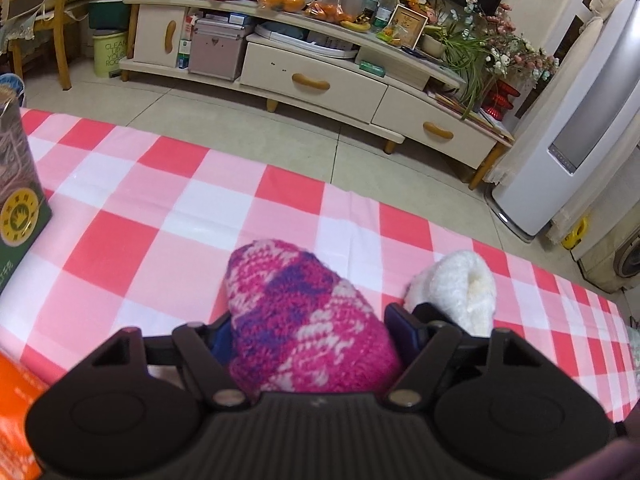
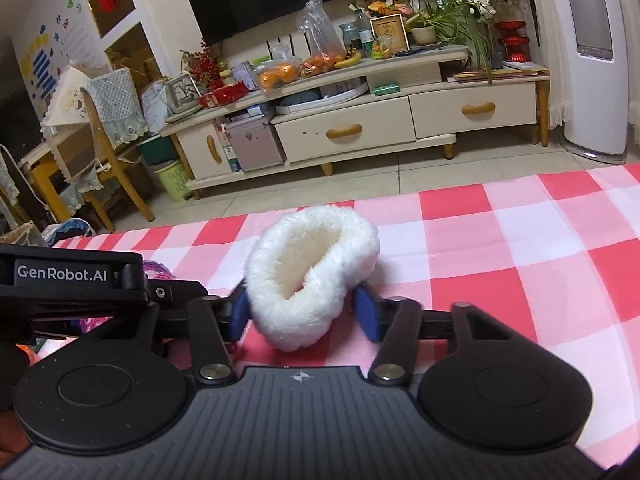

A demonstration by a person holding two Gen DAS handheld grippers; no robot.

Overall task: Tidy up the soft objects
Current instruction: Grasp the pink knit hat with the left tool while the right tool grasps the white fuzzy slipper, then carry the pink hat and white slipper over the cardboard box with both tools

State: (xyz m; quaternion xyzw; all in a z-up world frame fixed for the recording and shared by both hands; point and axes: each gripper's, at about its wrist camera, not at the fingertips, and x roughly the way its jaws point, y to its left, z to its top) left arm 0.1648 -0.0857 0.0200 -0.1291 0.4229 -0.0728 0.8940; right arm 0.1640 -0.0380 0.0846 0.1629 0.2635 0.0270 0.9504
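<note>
A pink, purple and white knitted sock (image 1: 304, 312) lies on the red-and-white checked tablecloth (image 1: 140, 208). It fills the gap of my left gripper (image 1: 310, 332), and both blue pads (image 1: 400, 328) press its sides. A white fluffy cuff (image 2: 312, 272), its mouth turned toward the camera, sits between the blue pads (image 2: 366, 312) of my right gripper (image 2: 302, 308), which squeeze its lower part. The left wrist view shows the same white fluff (image 1: 456, 292) just right of the knitted sock. Whether the two are joined I cannot tell.
A green box (image 1: 20, 208) stands on the table's left, and an orange box (image 1: 16, 420) lies at the near left corner. Past the table's far edge are tiled floor, a cream TV cabinet (image 1: 312, 84) and a white tower appliance (image 1: 572, 140).
</note>
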